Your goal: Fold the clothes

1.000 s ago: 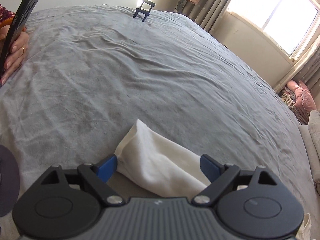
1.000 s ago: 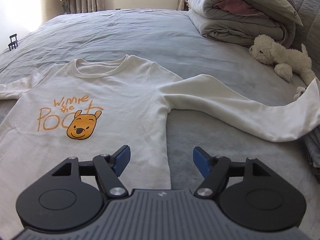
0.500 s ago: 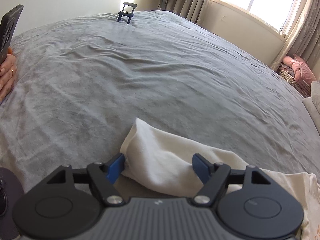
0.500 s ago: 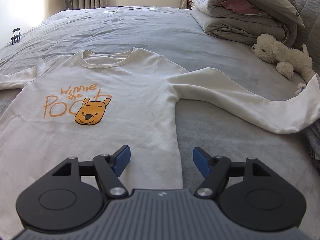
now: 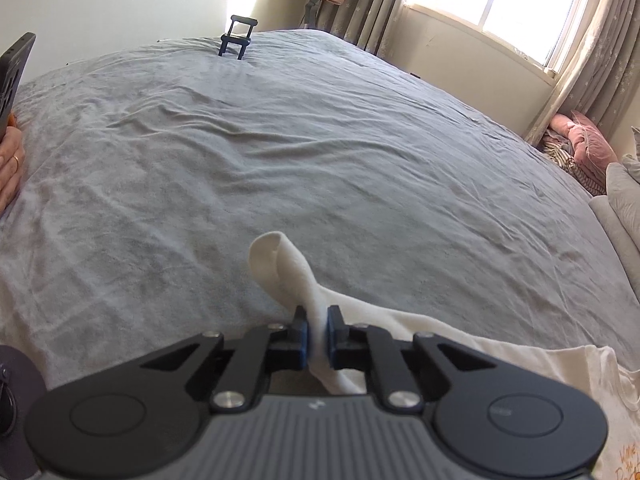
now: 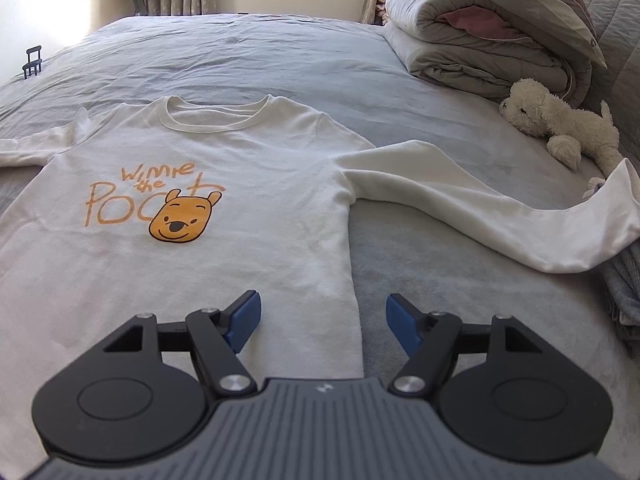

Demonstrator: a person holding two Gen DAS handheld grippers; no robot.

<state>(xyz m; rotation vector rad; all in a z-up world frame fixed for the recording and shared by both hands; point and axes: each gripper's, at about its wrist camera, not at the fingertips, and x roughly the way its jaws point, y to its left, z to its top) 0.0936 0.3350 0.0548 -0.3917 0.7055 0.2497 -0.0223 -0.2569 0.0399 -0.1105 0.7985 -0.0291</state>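
A white long-sleeved sweatshirt [image 6: 240,184] with an orange Winnie the Pooh print lies face up, spread flat on the grey bed [image 6: 248,52]. Its right sleeve [image 6: 480,204] stretches out to the right, cuff draped up at the frame edge. My left gripper [image 5: 317,338] is shut on the left sleeve [image 5: 288,272] near the cuff, which curls up above the blue pads. The shirt body shows at the lower right of the left wrist view [image 5: 592,384]. My right gripper [image 6: 323,322] is open and empty, hovering over the shirt's lower right side edge.
A folded grey duvet [image 6: 488,28] and a white plush toy [image 6: 560,124] lie at the bed's far right. A small black phone stand [image 5: 238,36] stands at the far edge. A person's hand [image 5: 10,168] holding a phone is at the left. A window [image 5: 500,4] is beyond.
My left gripper has shut on the left sleeve cuff, which was lying between its open fingers before, and the cuff now stands up. My right gripper has drifted slightly and stayed open.
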